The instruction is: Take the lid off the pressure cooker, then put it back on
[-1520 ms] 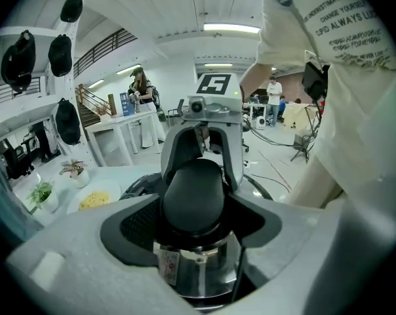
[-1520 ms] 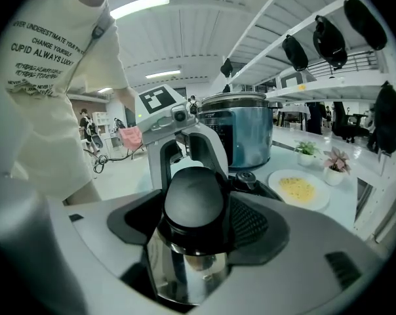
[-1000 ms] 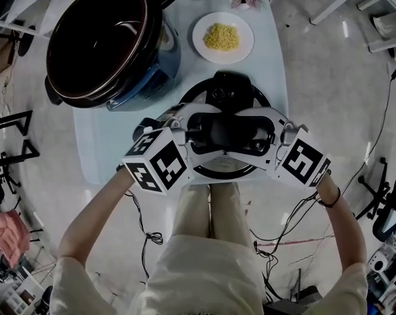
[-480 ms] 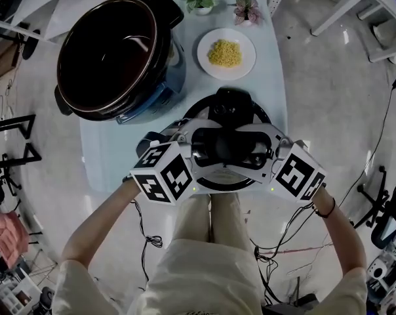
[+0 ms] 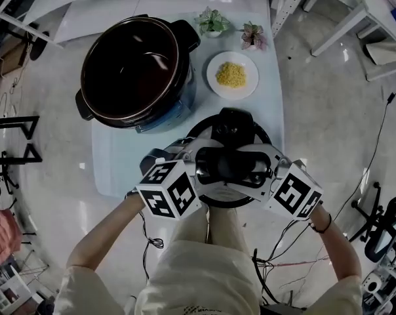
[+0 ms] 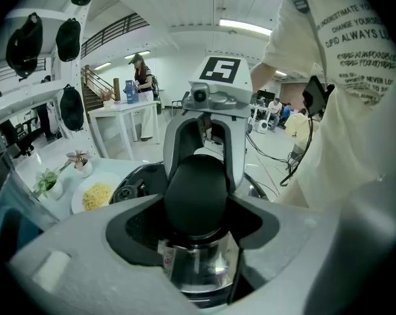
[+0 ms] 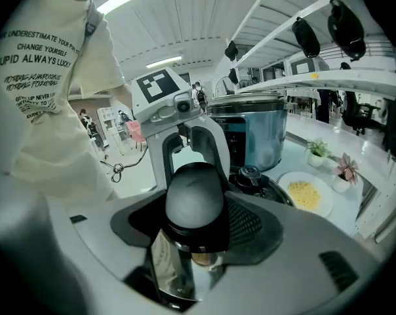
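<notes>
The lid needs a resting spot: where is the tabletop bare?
Bare: the near-left corner of the table, bordered by the cooker pot and the lid. A narrow strip lies between lid and plate. The far right is crowded with plate and two small plants.

In the head view the left gripper (image 5: 198, 164) and right gripper (image 5: 268, 168) are covering the near half of the lid (image 5: 229, 125) and part of the near edge of the table (image 5: 116, 166), while in each gripper view the black handle (image 6: 195, 195) is blocking the opposite gripper's jaw tips.
</notes>
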{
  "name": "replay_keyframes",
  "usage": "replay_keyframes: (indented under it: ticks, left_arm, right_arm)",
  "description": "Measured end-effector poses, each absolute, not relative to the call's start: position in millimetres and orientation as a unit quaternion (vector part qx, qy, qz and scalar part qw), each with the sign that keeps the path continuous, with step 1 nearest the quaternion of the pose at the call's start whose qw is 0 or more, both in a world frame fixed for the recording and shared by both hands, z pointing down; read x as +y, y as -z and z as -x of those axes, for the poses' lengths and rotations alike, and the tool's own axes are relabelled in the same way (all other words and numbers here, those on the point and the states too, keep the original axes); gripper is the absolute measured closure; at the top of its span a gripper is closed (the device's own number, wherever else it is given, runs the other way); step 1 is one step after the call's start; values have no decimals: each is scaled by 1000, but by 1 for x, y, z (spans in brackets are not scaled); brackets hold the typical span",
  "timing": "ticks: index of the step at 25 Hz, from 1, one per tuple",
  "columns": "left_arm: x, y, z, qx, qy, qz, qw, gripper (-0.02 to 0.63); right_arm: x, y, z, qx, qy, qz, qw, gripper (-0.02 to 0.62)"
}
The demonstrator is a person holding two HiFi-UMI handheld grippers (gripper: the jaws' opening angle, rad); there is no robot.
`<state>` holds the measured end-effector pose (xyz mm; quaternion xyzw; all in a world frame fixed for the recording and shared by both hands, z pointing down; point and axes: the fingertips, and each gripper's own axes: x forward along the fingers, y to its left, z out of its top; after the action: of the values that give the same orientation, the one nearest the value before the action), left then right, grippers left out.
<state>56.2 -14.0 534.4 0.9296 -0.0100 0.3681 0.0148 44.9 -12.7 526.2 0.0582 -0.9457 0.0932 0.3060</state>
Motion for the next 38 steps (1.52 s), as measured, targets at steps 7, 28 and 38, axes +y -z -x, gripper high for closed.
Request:
replay_keyframes:
  ticks: [7, 28, 38]
  left_arm:
    - [-2, -508, -54, -27, -364, -931, 13, 313]
    - [18, -439, -36, -96, -369, -925, -14, 313]
    - [24, -413, -13, -139, -371, -918, -26, 313]
  right_arm:
    - [-1, -499, -42, -945, -78, -49, 315, 321]
    - [22, -431, -25, -951, -14, -15, 307, 321]
    - [29, -405, -4, -954, 21, 13, 297, 322]
